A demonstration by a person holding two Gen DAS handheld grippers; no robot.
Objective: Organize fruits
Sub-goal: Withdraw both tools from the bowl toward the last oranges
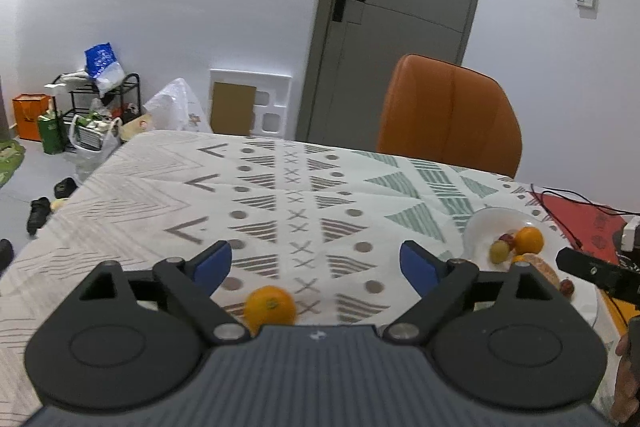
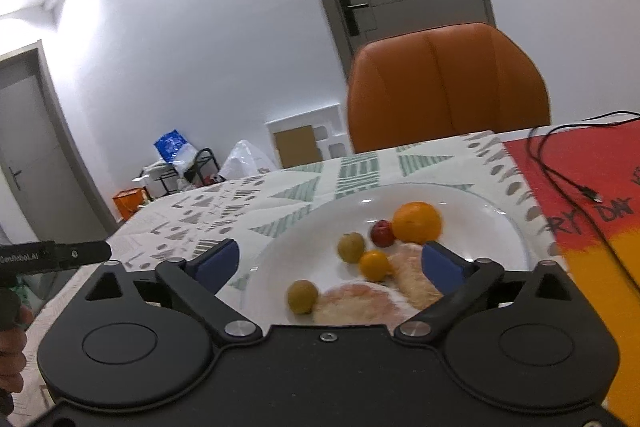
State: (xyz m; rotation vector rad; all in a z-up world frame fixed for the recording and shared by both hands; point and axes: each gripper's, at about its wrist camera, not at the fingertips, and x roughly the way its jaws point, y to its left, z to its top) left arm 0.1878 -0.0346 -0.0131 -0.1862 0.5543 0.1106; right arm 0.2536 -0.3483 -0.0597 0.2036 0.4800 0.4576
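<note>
An orange (image 1: 270,308) lies on the patterned tablecloth, just below and between the blue fingertips of my left gripper (image 1: 316,263), which is open and empty. To its right a white plate (image 1: 480,227) holds fruit. In the right wrist view that plate (image 2: 480,211) carries a large orange (image 2: 417,221), a small red fruit (image 2: 382,233), two greenish fruits (image 2: 351,247) (image 2: 302,296), a small yellow-orange fruit (image 2: 375,265) and peeled pale pink pieces (image 2: 360,303). My right gripper (image 2: 330,261) hangs open over the plate, holding nothing.
An orange chair (image 2: 448,87) stands behind the table's far edge. A red and yellow mat (image 2: 592,195) with a black cable (image 2: 560,175) lies to the right of the plate. Bags, a rack and shoes clutter the floor (image 1: 80,115) at the left.
</note>
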